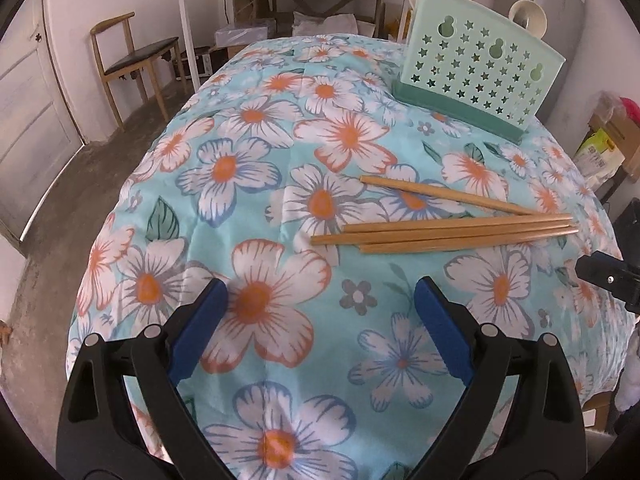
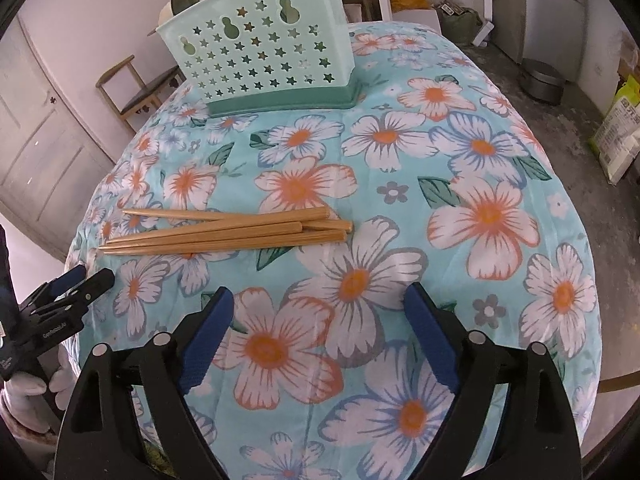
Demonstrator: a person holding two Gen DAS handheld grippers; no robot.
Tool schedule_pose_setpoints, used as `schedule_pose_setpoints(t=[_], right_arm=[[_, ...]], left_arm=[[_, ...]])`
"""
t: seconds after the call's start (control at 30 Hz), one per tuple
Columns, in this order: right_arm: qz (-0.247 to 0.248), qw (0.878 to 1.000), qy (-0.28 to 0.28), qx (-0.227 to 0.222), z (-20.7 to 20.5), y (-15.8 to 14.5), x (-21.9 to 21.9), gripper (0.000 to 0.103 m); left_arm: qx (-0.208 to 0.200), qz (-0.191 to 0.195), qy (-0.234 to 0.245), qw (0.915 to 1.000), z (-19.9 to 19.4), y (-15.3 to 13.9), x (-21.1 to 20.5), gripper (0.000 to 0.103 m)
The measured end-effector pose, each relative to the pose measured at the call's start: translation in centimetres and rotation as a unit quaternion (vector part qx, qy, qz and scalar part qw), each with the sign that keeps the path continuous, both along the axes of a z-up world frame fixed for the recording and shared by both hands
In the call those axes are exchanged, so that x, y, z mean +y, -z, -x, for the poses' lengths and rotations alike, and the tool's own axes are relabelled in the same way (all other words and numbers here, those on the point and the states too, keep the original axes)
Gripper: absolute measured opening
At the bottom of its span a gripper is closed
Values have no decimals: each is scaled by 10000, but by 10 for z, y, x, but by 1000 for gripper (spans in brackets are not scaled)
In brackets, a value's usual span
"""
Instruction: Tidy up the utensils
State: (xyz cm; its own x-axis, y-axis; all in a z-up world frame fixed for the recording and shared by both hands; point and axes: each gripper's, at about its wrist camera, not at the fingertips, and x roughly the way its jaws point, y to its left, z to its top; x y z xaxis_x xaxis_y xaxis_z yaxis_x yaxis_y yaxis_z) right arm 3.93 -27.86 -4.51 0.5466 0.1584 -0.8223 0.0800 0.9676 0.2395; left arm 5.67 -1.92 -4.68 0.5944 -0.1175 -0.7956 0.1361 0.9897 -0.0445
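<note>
**Q:** Status of both tools?

**A:** Left gripper point(image 1: 320, 296): jaws spread wide, nothing between the blue pads point(image 1: 200, 332). Right gripper point(image 2: 318, 304): jaws likewise spread, nothing held. Both hover over the floral tablecloth point(image 1: 248, 184).

**Q:** Location of the task items?

**A:** Four wooden chopsticks point(image 1: 444, 232) lie loose on the cloth, ahead of the left gripper and slightly to its right. From the right gripper they lie ahead and to its left point(image 2: 224, 234). Three run nearly parallel; one crosses at an angle.

**Q:** And the holder?

**A:** The mint utensil holder point(image 1: 472, 68), star-perforated, stands upright beyond the chopsticks, well apart from both tools. Spoons point(image 1: 528, 16) and further chopsticks stand inside it.
</note>
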Motion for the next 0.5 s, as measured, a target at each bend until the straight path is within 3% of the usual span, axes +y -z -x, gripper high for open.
schedule_pose_setpoints(t=[0.5], right_arm=[[-136,9996,59,-231,4,3,2,97]], left_arm=[[-12,-114,-140,9998,-1,3,-6,95]])
